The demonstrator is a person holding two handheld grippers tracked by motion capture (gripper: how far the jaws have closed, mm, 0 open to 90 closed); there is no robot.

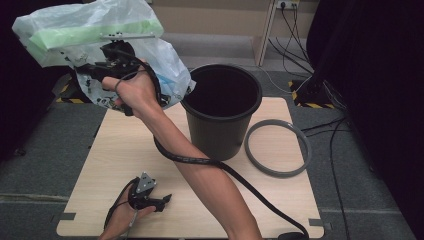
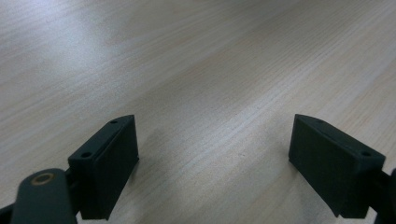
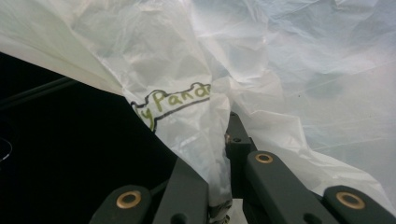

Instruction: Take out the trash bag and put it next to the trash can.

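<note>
One thin, crinkled plastic bag hangs at the far left, above the table's far corner and just left of the bucket; it is translucent white with a pale green band and dark print, and its film folds into soft creases. The right gripper, one of two black two-jaw tools, is clamped on a gathered pinch of that film. In the right gripper view the bunched plastic runs down between the closed jaws, with green outlined lettering just above.

Nearer the person, the left gripper rests low over the one table, a rounded-corner board of pale wood grain. Its jaws stand wide apart with nothing between them; the left gripper view shows two blocky matte pads over bare wood.

At the middle stands one black plastic bucket, round, tapered and upright, with a rolled rim. To its right lies one flat grey ring, smooth, close beside the bucket's base.
</note>
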